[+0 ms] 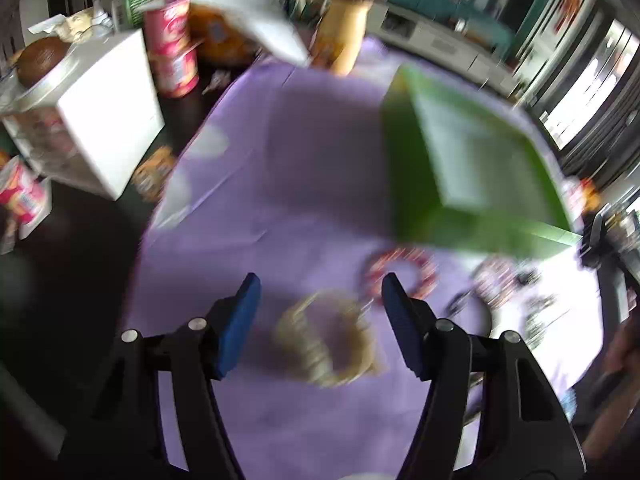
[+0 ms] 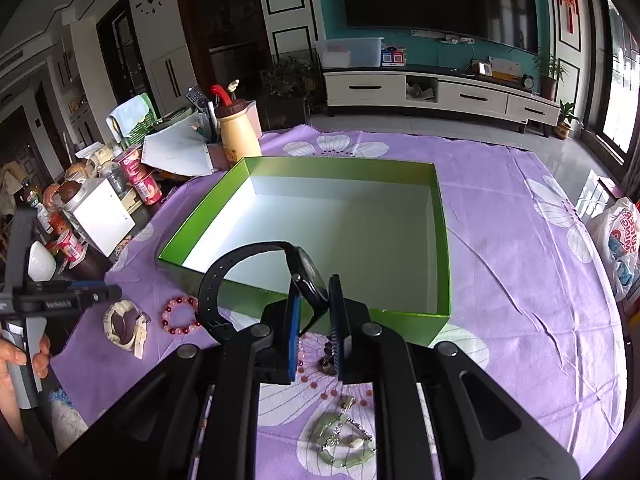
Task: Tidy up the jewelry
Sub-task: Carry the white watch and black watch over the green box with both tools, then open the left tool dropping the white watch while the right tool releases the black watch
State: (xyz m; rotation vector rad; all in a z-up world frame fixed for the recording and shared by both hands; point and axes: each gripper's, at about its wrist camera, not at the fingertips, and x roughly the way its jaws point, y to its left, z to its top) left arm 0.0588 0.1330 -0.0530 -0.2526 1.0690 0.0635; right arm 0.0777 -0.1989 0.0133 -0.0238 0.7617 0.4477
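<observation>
A green box [image 2: 440,256] with a white inside stands open and empty on the purple flowered cloth [image 2: 520,264]; it also shows in the left wrist view [image 1: 408,168]. My right gripper [image 2: 314,292] is shut on a black watch [image 2: 310,276] and holds it above the box's near wall. My left gripper [image 1: 320,292] is open just above a cream bead bracelet [image 1: 328,340], which also shows in the right wrist view [image 2: 124,328]. A pink bead bracelet [image 2: 181,315] lies next to it, blurred in the left wrist view [image 1: 400,276]. A green stone bracelet [image 2: 344,440] lies near me.
Left of the cloth stand a white box [image 2: 104,216], pink cans [image 2: 148,184], a yellow bottle [image 2: 236,132] and a white sheet [image 2: 176,152]. A plastic bag [image 2: 620,240] lies at the right edge. More small beads [image 2: 320,376] lie under my right gripper.
</observation>
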